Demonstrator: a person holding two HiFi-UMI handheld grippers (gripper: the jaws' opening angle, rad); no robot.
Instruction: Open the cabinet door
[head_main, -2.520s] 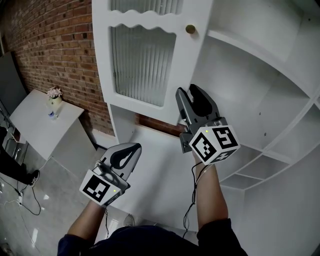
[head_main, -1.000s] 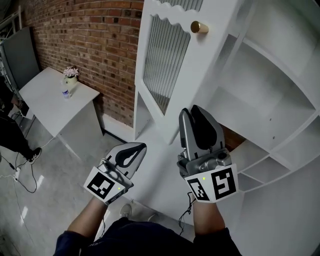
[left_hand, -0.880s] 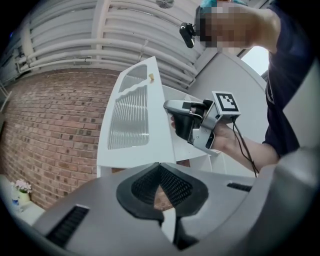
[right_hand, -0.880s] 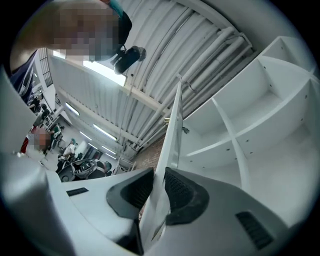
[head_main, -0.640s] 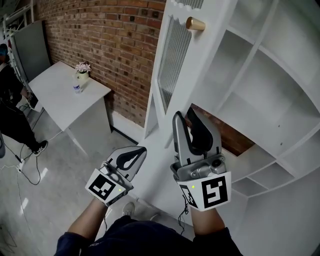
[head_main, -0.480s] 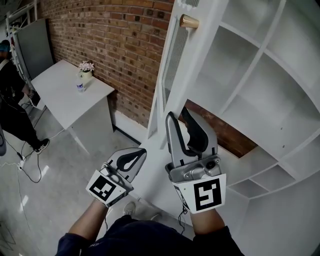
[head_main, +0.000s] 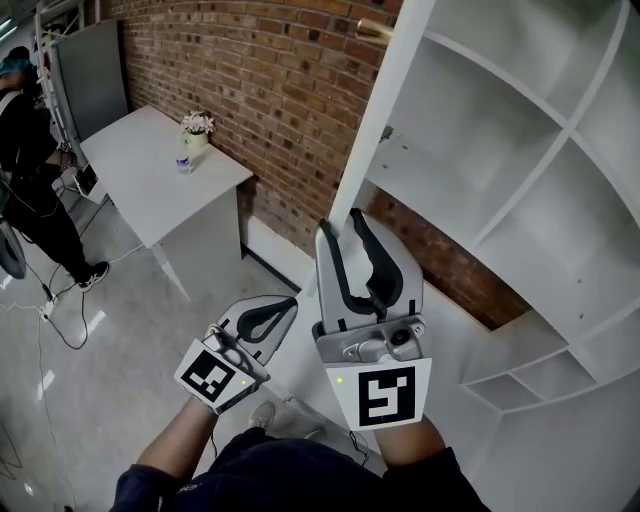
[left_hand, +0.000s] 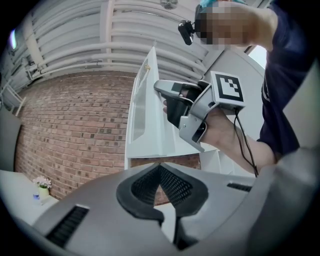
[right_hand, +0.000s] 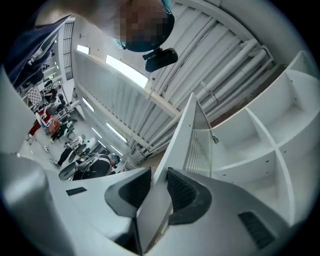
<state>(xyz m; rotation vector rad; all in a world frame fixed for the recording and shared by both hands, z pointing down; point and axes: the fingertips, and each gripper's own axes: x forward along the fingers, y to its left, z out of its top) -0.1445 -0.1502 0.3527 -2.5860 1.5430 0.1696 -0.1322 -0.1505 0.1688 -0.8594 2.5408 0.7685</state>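
Note:
The white cabinet door (head_main: 375, 120), with ribbed glass and a brass knob (head_main: 368, 27), stands swung out and shows edge-on in the head view. My right gripper (head_main: 356, 240) is at the door's lower corner. The door's edge (right_hand: 195, 130) runs between the two pads of the right gripper (right_hand: 159, 172). Its jaws are opening, with a slim gap at the left pad. My left gripper (head_main: 285, 303) hangs lower left, away from the door. The left gripper (left_hand: 159, 166) is shut with nothing in it. The open white shelves (head_main: 480, 150) show to the right.
A brick wall (head_main: 270, 70) runs behind the cabinet. At the left stands a white table (head_main: 150, 170) with a small flower pot (head_main: 197, 128) and a bottle (head_main: 183, 163). A person (head_main: 30, 150) stands at the far left, with cables (head_main: 50, 310) on the floor.
The door has swung from facing me to edge-on, baring the shelves. My right gripper came leftward and toward me with it, and its jaws have spread. The left gripper drifted only slightly.

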